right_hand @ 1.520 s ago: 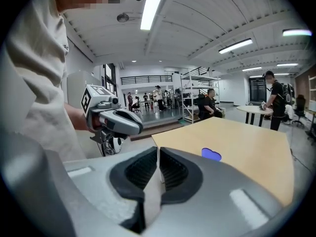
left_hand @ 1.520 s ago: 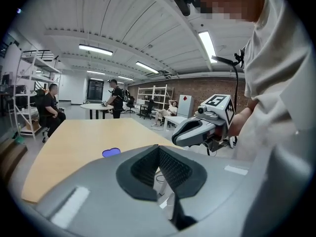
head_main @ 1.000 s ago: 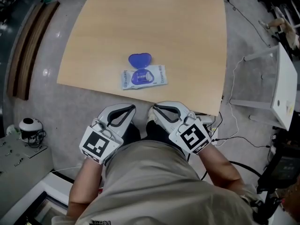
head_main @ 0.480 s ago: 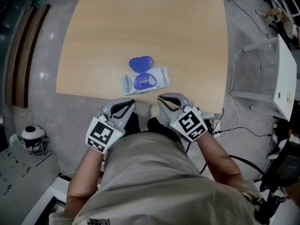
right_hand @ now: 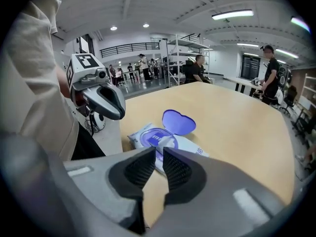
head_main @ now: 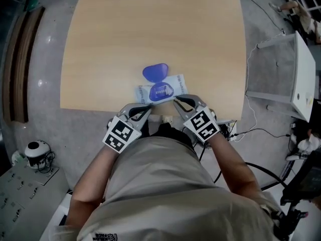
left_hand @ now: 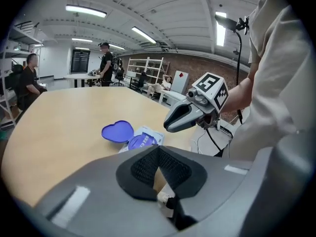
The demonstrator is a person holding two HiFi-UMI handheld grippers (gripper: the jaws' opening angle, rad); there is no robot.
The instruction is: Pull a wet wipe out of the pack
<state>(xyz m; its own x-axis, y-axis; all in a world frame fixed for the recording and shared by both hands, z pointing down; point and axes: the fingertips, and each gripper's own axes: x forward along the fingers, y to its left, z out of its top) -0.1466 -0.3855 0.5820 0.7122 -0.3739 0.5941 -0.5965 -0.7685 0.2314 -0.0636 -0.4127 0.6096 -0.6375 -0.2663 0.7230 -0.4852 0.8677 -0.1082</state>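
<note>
Here the wet wipe pack (head_main: 168, 90) lies flat on the wooden table (head_main: 150, 29), close to the edge nearest the person. Its blue heart-shaped lid (head_main: 155, 72) is flipped open and lies on the table on the far side of the pack. In the right gripper view, a small pale bit (right_hand: 167, 142) shows in the round hole under the lid, but it is too small to tell what it is. The left gripper (head_main: 149, 109) sits at the near edge of the table, just beside the pack's near left corner. In the left gripper view its two jaws touch at the tips and nothing is between them. The right gripper (head_main: 175, 100) is right by the near side of the pack. You cannot tell from above if it touches the pack. In the right gripper view its jaws are almost together, with only a thin gap left, and they hold nothing. The pack shows just past them. The two grippers point in toward each other, with the pack a little in front of both. Each gripper has a cube with black and white squares on it. The person's light shirt (head_main: 160, 185) fills the bottom of the head view. A grey floor (head_main: 40, 104) is around the table, and a white table (head_main: 303, 79) stands off to the right. Far away in the room there are people and shelves.
</note>
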